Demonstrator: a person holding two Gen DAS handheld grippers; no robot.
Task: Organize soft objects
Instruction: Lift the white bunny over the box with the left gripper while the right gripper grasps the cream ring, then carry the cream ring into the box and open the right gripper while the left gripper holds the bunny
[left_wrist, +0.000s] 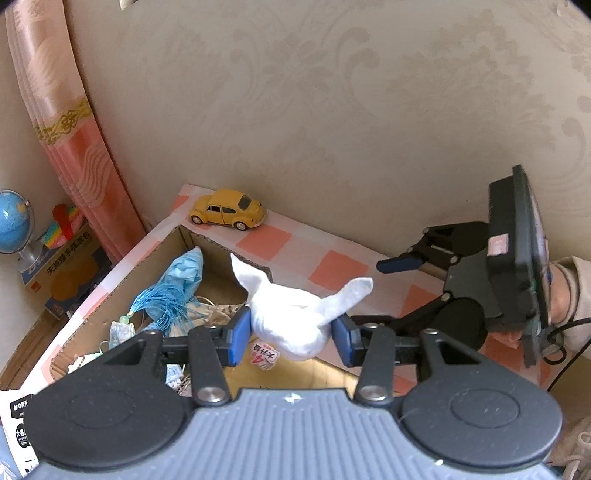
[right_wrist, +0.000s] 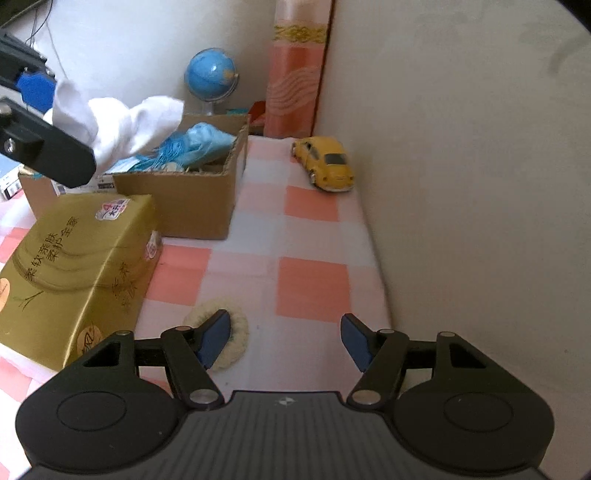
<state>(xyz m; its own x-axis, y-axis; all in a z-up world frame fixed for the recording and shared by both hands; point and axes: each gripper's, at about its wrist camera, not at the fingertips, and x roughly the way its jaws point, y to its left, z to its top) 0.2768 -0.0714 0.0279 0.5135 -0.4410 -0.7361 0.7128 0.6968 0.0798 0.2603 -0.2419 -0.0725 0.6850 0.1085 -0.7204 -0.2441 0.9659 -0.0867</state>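
My left gripper (left_wrist: 291, 338) is shut on a white sock bundle (left_wrist: 291, 314) and holds it in the air beside the open cardboard box (left_wrist: 162, 254). The box holds a blue tasselled cloth (left_wrist: 177, 284) and other soft bits. In the right wrist view the white sock bundle (right_wrist: 118, 122) hangs over the box (right_wrist: 192, 199) at the upper left. My right gripper (right_wrist: 284, 341) is open and empty, low over the checked tablecloth. A round cream pad (right_wrist: 234, 341) lies under its left finger.
A gold tissue box (right_wrist: 74, 266) stands left of my right gripper. A yellow toy car (right_wrist: 327, 166) sits by the wall (right_wrist: 461, 184). A blue globe (right_wrist: 212, 75) and a pink curtain (right_wrist: 295, 85) stand beyond the table's far edge.
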